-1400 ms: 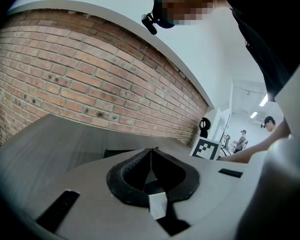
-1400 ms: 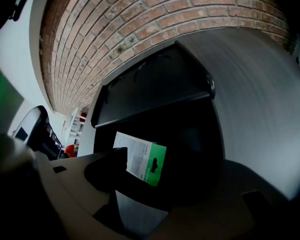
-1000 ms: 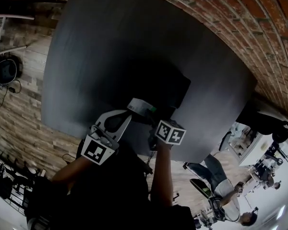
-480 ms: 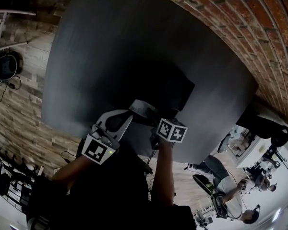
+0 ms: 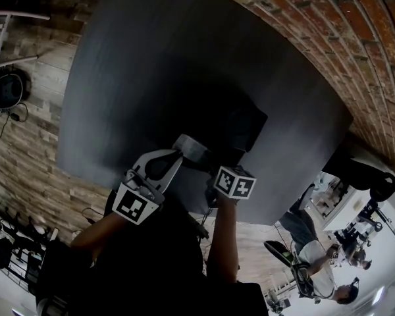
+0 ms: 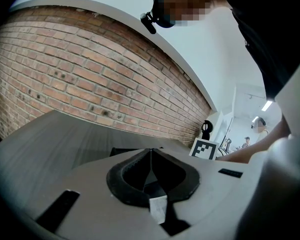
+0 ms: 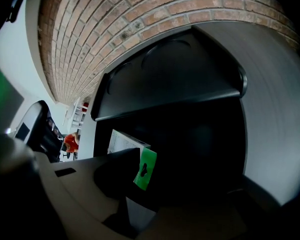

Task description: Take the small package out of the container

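The black container (image 5: 242,128) stands near the table's front edge, its lid (image 7: 175,79) raised at the back. In the right gripper view a small white package with a green hang tab (image 7: 145,168) stands in the container's dark inside (image 7: 205,149). My right gripper (image 7: 155,191) reaches down into it. Its jaws have just been closing and now grip the package between them. In the head view the right gripper (image 5: 218,157) sits under its marker cube at the container's near side. My left gripper (image 5: 187,147) is beside it on the left, its jaws shut (image 6: 151,153) with nothing between them.
The dark grey table (image 5: 151,58) stretches away beyond the container. A brick wall (image 5: 329,38) runs along its far side. Wooden flooring (image 5: 26,130) lies to the left. People and equipment (image 5: 316,275) stand in the room at the lower right.
The white and green package end that showed between the two grippers a second ago no longer stands out there. Both hands have stayed almost in place.
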{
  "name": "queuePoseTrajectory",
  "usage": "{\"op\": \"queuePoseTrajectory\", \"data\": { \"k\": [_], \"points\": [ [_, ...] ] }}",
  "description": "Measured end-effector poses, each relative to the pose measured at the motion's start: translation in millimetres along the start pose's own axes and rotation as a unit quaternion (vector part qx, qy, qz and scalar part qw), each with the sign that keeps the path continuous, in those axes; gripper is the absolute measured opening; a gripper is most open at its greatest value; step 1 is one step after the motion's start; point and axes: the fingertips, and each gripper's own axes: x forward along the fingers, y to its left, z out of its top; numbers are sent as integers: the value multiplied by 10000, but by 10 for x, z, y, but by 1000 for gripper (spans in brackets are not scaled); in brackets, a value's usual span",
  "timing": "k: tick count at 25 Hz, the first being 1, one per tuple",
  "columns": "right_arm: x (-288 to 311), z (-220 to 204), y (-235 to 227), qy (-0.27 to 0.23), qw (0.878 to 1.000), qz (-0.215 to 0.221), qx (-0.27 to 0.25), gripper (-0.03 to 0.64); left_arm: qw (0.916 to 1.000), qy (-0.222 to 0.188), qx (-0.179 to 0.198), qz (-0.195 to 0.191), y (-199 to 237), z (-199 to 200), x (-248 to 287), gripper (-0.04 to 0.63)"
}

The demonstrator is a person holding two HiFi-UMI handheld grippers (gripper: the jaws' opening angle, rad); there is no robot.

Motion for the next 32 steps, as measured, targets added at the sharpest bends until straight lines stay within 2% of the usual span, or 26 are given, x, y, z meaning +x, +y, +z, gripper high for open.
{"op": "queuePoseTrajectory", "data": {
  "k": [12, 22, 32],
  "points": [
    [-118, 36, 68, -250, 9996, 84, -136, 67, 10000, -68, 72, 5, -42, 26, -64, 41],
    [-272, 59, 253, -581, 9971, 378, -305, 55, 9997, -138, 183, -7, -121, 59, -153, 41],
    [-384, 63, 359, -883, 9937, 479, -506, 38, 9994, -218, 283, 22, -187, 76, -228, 41]
  ]
}}
